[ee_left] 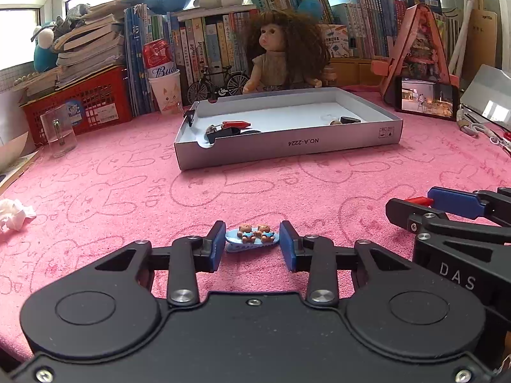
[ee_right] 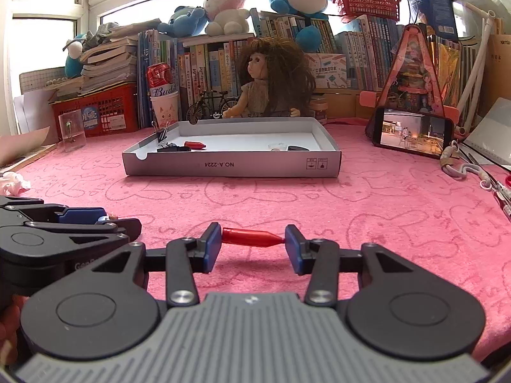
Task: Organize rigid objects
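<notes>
My left gripper [ee_left: 252,245] is shut on a light-blue hair clip [ee_left: 251,238] with two small bears, low over the pink cloth. My right gripper [ee_right: 253,245] is shut endwise on a red bullet-shaped cap [ee_right: 252,237], also near the cloth; it shows in the left wrist view [ee_left: 424,202] at the right. The left gripper shows in the right wrist view [ee_right: 102,220] at the left. The shallow grey box [ee_left: 287,146] [ee_right: 230,167] lies ahead and holds a red cap [ee_left: 235,124] [ee_right: 194,144], binder clips [ee_right: 166,140] and dark small items [ee_left: 349,120].
A doll [ee_left: 281,54], model bicycle [ee_left: 217,84], can on a paper cup [ee_left: 161,73] and books stand behind the box. A glass [ee_left: 59,134] and red crate [ee_left: 80,102] are at left, crumpled tissue [ee_left: 14,214] nearer. A phone [ee_right: 412,132] and cords [ee_right: 463,169] are at right.
</notes>
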